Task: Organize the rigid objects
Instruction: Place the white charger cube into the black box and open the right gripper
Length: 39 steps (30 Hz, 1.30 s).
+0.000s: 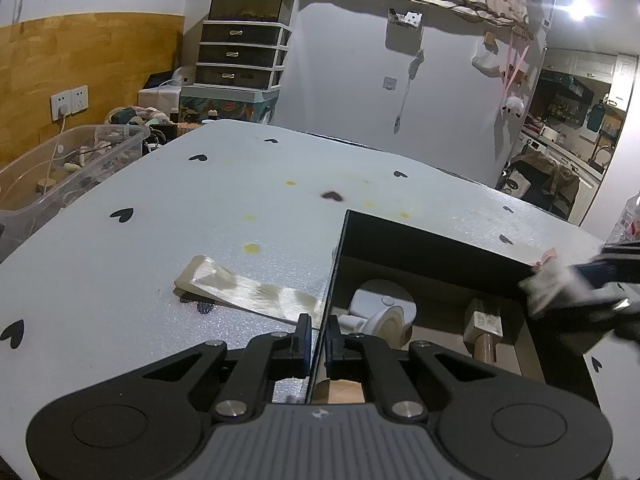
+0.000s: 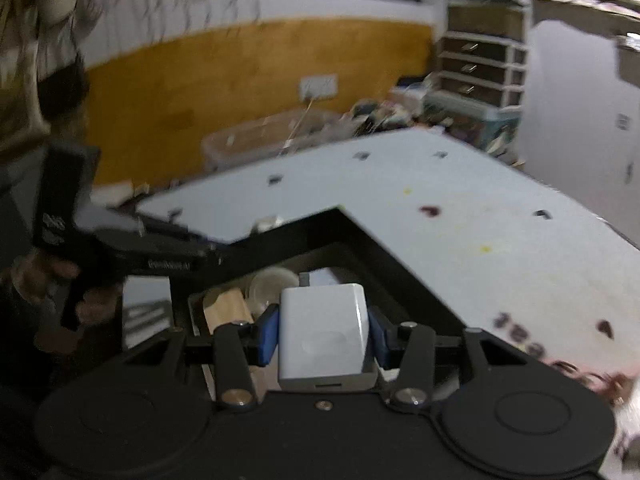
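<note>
We hold the right gripper (image 2: 323, 340) closed on the white charger (image 2: 324, 334) above the black box (image 2: 360, 236); left gripper (image 1: 318, 338) pinches its wall. Advise lowering straight, releasing inside.

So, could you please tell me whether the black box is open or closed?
Open: the black box has no lid on, and its contents show from above.

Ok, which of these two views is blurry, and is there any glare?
Right wrist view: motion-blurred throughout, walls and table smeared, though the held white charger stays fairly sharp. Left wrist view: mostly sharp, the right gripper blurred at the edge; a bright lamp flares at upper right.
</note>
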### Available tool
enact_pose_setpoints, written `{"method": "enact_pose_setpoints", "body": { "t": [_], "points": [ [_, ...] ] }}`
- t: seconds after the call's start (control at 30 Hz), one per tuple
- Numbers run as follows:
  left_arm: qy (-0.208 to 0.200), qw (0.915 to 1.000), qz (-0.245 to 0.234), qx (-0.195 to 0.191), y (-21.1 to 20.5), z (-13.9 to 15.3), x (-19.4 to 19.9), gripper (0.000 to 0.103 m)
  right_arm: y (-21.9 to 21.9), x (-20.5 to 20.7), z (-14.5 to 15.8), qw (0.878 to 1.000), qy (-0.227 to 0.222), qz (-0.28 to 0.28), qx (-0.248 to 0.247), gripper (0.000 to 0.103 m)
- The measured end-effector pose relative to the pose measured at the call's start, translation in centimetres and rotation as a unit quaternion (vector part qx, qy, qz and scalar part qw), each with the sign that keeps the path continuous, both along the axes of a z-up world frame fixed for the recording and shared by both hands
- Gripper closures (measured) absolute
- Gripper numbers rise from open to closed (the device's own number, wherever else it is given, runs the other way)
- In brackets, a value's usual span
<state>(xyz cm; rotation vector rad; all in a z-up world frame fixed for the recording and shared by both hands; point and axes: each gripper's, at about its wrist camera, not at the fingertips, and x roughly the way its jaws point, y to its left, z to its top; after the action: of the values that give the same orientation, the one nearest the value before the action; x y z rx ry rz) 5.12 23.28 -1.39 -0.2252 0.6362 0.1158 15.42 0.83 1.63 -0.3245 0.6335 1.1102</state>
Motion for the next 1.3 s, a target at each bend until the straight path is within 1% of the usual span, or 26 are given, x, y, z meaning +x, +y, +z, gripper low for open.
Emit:
{"method": "enact_pose_setpoints", "body": {
  "t": [0.13,0.27,0.33,0.37,0.4,0.53,0.63,0.67,0.83,0.93,1.0,1.13,1.3],
  "points": [
    [0.0,1.0,0.0,-0.001,0.0,0.0,0.0,0.097,2.7,0.5,-1.5,0.998,0.012,0.035,-0.043,0.056],
    [0.0,1.0,0.0,-0.003,0.0,-0.1,0.0,0.097,4.7,0.8,-2.5,0.997,0.014,0.057,-0.059,0.056],
    [0.001,1.0,0.0,-0.002,0.0,-0.1,0.1,0.097,5.4,1.2,-2.9,0.995,0.029,0.074,-0.065,0.056],
    [0.002,1.0,0.001,-0.001,-0.1,-0.1,0.2,0.097,5.7,1.4,-3.1,0.995,0.036,0.07,-0.063,0.051],
    [0.002,1.0,0.001,-0.001,-0.2,-0.1,0.3,0.097,5.7,1.6,-3.2,0.995,0.043,0.06,-0.061,0.044],
    [0.002,1.0,0.0,-0.002,-0.2,-0.1,0.3,0.097,5.0,1.8,-3.2,0.995,0.064,0.049,-0.057,0.039],
    [0.003,1.0,0.001,-0.001,-0.3,-0.2,0.4,0.097,4.3,1.7,-3.0,0.995,0.065,0.043,-0.062,0.034],
    [0.003,1.0,0.001,-0.001,-0.3,-0.2,0.4,0.097,4.1,1.6,-3.0,0.995,0.065,0.042,-0.063,0.03],
    [0.003,1.0,0.002,-0.002,-0.3,-0.2,0.4,0.097,3.0,1.2,-2.6,0.995,0.069,0.036,-0.06,0.026],
    [0.003,1.0,0.001,-0.002,-0.3,-0.2,0.4,0.097,2.5,1.0,-2.3,0.996,0.067,0.032,-0.053,0.019],
    [0.003,1.0,0.001,-0.002,-0.3,-0.2,0.4,0.097,2.2,0.8,-2.0,0.996,0.068,0.031,-0.045,0.003],
    [0.004,1.0,0.002,-0.002,-0.2,-0.3,0.4,0.097,1.5,0.3,-1.2,0.998,0.06,0.023,-0.028,0.0],
    [0.004,1.0,0.002,-0.001,-0.2,-0.3,0.4,0.097,0.5,0.0,-0.4,0.999,0.049,0.004,-0.007,0.0]
  ]
}}
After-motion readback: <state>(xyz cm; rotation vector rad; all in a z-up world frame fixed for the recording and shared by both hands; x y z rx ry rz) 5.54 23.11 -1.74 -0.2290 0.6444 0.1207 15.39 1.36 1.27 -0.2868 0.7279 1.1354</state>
